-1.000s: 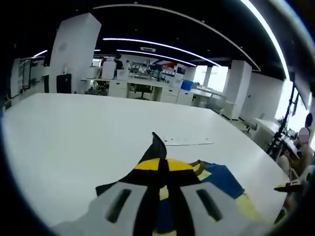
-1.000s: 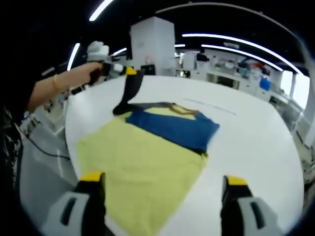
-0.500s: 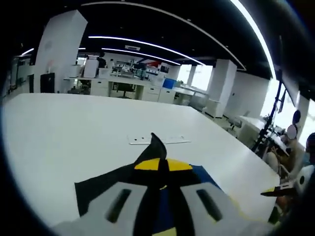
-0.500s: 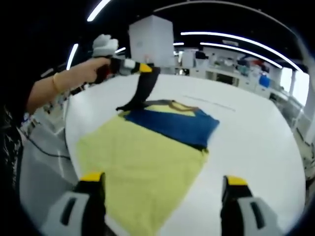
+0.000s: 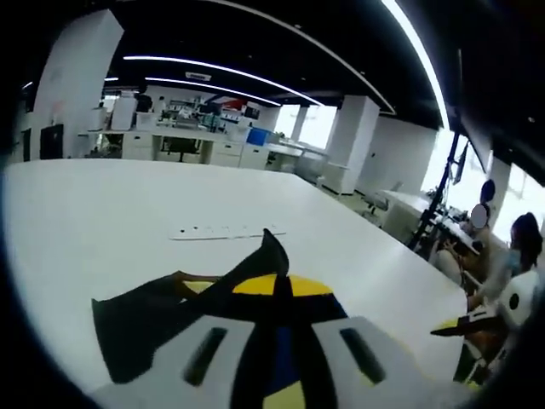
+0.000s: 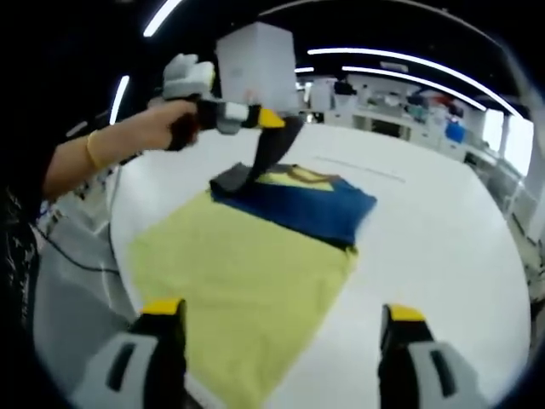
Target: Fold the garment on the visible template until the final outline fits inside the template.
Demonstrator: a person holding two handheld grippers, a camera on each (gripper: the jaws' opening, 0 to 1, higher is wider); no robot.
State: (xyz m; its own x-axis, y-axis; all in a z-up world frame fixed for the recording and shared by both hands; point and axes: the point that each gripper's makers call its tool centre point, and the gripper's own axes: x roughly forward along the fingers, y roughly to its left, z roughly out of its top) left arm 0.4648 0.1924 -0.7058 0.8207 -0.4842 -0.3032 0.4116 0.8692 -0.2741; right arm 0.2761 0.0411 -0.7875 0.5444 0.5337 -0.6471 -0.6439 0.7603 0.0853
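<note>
Left gripper (image 6: 271, 118) has carried the black sleeve (image 6: 271, 149) over the shirt (image 6: 247, 264), pinching it; right gripper (image 6: 281, 328) gapes wide; no writing readable.

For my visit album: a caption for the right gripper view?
Left hand-held gripper lifts a black sleeve over the yellow-and-blue garment.

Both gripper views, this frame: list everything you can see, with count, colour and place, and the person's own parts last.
Garment: one, yellow and blue with a black sleeve, spread flat on the table, sleeve lifted.
Table: one, white, under the garment.
Strip: one, white, flat on the table beyond the garment.
Desks and shelves: several, white, far end of the room.
Seated people: two, right edge of the left gripper view.
Left gripper: one, grey with yellow tips, shut on the black sleeve.
Right gripper: one, same colours, open over the near hem.
Hand: one, holding the left gripper.
</note>
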